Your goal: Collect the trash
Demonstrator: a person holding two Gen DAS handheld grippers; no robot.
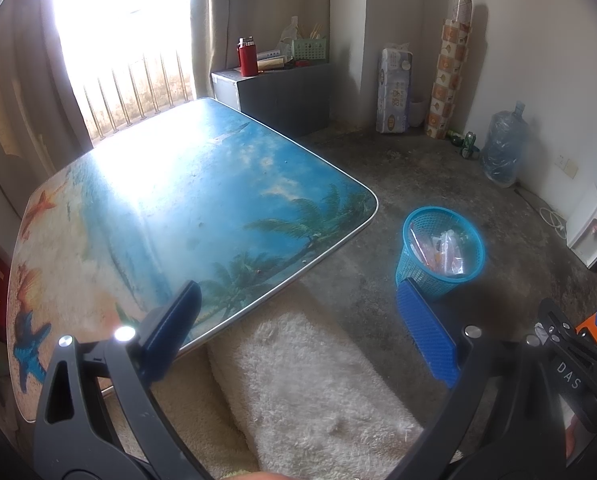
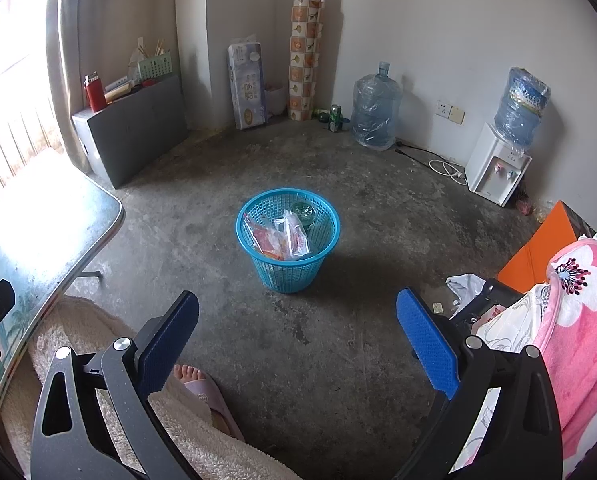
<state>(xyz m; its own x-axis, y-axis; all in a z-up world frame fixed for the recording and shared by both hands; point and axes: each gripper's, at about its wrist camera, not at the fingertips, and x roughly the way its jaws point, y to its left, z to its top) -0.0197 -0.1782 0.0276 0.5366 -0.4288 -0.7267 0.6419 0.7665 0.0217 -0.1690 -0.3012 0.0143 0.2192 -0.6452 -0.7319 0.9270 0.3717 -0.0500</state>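
While both grippers hang with fingers spread and empty, the left gripper (image 1: 298, 336) over the desk (image 1: 202, 184) edge and the right gripper (image 2: 298, 340) over the floor, the blue basket (image 2: 288, 268) already holds wrappers; a careless reach could tip this light basket.

Bare grey concrete floor (image 2: 338, 320) lay open on every side of the round blue mesh plastic basket (image 2: 288, 240), whose mouth stood unobstructed. To the left the beach-printed surface (image 2: 50, 240) jutted out on its metal-edged corner, and a pink flowered blanket (image 2: 578, 320) crowded the right.
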